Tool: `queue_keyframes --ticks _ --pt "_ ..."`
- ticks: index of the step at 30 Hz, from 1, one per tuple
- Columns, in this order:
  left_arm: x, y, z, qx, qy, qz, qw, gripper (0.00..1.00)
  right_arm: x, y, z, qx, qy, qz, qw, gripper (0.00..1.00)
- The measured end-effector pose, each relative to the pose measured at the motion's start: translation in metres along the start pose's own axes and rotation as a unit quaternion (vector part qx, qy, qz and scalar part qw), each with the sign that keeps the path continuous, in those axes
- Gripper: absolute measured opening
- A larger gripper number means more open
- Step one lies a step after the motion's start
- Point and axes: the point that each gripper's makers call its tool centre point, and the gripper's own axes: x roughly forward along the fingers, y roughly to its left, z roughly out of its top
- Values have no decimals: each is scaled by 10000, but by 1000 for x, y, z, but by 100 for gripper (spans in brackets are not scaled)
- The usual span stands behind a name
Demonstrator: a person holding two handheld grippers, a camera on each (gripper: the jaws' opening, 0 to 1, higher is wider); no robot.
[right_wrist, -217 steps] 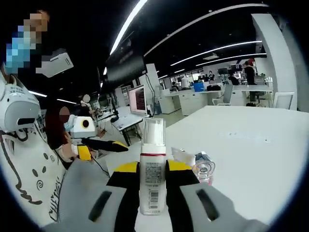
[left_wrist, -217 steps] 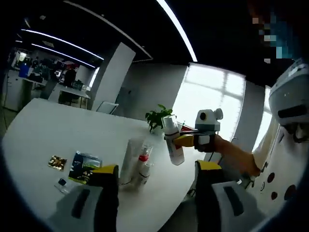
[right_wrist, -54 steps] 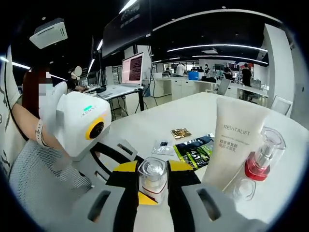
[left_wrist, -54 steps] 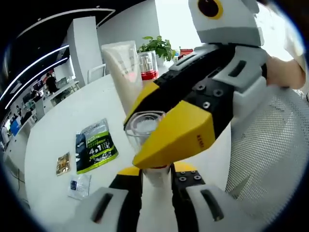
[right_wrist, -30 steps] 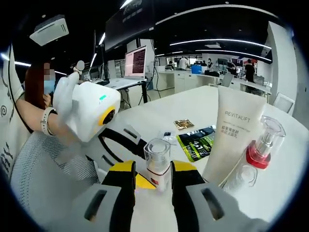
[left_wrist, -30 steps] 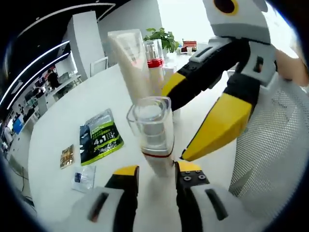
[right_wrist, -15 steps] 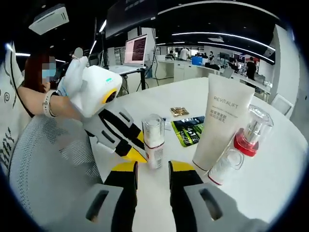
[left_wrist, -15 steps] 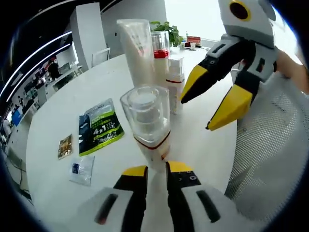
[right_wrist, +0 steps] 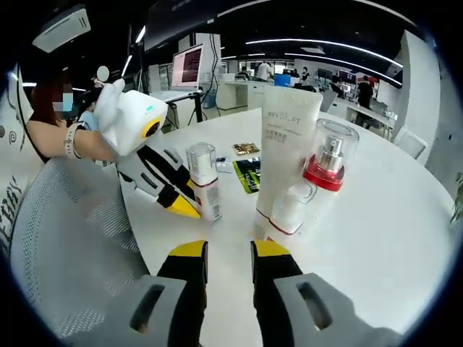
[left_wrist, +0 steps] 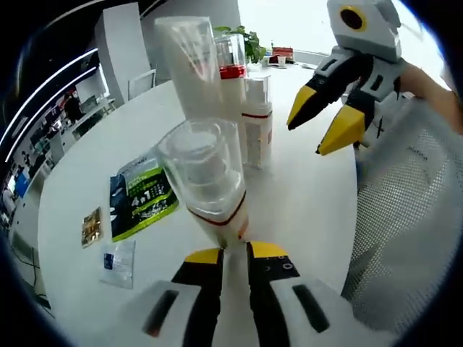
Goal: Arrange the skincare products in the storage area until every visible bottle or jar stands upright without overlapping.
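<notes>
A small white bottle with a clear cap and a red band (left_wrist: pixel 206 181) stands on the white table (left_wrist: pixel 311 210), its base pinched between the jaws of my left gripper (left_wrist: pixel 226 254). In the right gripper view the same bottle (right_wrist: pixel 206 189) stands with the left gripper (right_wrist: pixel 189 206) on it. My right gripper (right_wrist: pixel 228 253) is open, holds nothing, and sits back from the bottles; it hangs over the table's edge (left_wrist: pixel 322 123). Behind stand a tall white tube (right_wrist: pixel 286 152), a red-collared pump bottle (right_wrist: pixel 329 163) and a short white bottle (right_wrist: pixel 289 210), close together.
A green sachet (left_wrist: pixel 141 195), a gold sachet (left_wrist: pixel 92 225) and a clear sachet (left_wrist: pixel 117 262) lie flat on the table. A mesh chair back (left_wrist: pixel 405 238) stands at the table's edge. A person's sleeve and hand hold the left gripper (right_wrist: pixel 79 144).
My right gripper let go of the clear-capped bottle and drew back from it. The left gripper took hold of the bottle's base and keeps it upright.
</notes>
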Motion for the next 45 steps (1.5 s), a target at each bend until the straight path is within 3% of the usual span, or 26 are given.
queue_keyframes --ticks 16,37,45 --pt "17 -3 21 204 -81 -117 9997 8 8 -34 -14 183 40 -219 9996 19" --pt "37 -17 50 332 -308 -369 9983 6 21 -40 -19 139 92 -163 9997 14" --pt "40 -10 51 383 -259 -265 9986 10 24 -43 -18 181 94 -170 9996 12"
